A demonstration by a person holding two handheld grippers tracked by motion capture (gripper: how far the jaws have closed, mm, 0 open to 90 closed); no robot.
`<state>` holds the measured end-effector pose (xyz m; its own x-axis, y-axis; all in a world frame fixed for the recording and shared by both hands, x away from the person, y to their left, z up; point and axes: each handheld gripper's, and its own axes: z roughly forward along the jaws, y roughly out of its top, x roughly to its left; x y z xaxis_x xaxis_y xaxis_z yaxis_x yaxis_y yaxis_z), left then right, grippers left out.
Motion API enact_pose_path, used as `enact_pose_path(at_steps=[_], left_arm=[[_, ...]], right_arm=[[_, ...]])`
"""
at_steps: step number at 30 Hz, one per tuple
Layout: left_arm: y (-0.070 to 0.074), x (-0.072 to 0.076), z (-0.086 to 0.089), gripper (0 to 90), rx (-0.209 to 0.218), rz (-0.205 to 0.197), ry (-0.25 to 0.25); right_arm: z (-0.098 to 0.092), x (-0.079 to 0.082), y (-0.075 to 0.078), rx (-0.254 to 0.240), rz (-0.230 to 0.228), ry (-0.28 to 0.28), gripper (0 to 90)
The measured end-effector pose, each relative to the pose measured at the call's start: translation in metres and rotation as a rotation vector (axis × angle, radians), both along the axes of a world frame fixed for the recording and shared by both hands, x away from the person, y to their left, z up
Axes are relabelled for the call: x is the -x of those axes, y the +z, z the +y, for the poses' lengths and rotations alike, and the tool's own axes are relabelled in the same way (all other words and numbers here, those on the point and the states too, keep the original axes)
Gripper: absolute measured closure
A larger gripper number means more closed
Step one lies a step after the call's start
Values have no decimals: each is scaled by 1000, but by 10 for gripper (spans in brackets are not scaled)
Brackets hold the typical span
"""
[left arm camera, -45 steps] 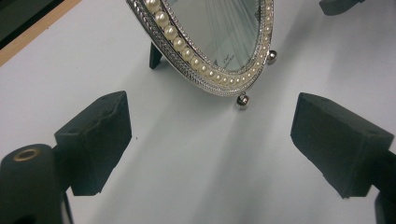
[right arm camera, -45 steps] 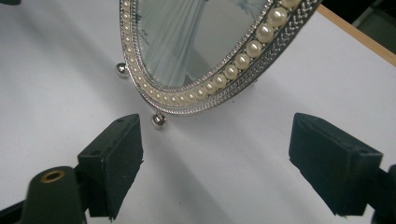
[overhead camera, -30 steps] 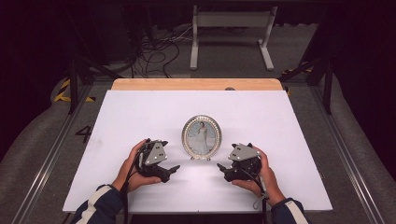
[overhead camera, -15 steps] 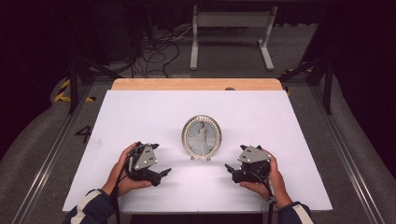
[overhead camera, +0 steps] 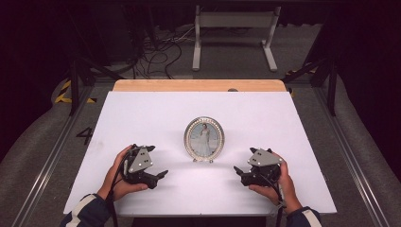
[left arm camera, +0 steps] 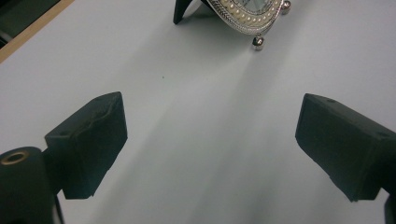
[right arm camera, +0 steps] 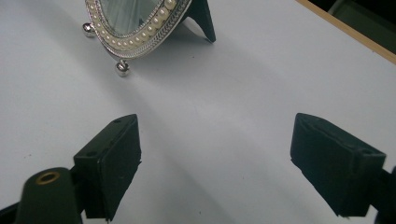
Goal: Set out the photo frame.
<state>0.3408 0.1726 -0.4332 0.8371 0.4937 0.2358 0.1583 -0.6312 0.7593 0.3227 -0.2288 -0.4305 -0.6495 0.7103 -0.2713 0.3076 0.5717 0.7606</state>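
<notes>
Frame (overhead camera: 204, 139) stands upright on the white table (overhead camera: 142, 113), and we place everything by it. Nearest to us, the left gripper (overhead camera: 158, 176) rests on the table to the frame's left and the right gripper (overhead camera: 239, 172) to its right, both well apart from it, jaws spread wide, holding nothing. Beyond the frame we see the table's wooden edge (overhead camera: 198, 85).

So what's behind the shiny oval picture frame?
A black prop leg juts out behind the picture frame, standing it upright on the white table. The frame's own back is hidden from the high view.
</notes>
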Motion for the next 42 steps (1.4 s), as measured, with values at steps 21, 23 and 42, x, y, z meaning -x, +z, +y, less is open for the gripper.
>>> enact_pose_path(at_steps=[21,23,42], left_arm=[[-3,7,30,95,7,5,64],[-3,8,33,94,4,-2,67],[-10,19,77,87,37,23,166]], right_arm=[[-20,7,-2,29,-4,-50,172],[-23,8,-2,28,-2,-56,172],[-46,14,-8,5,0,-118,172]])
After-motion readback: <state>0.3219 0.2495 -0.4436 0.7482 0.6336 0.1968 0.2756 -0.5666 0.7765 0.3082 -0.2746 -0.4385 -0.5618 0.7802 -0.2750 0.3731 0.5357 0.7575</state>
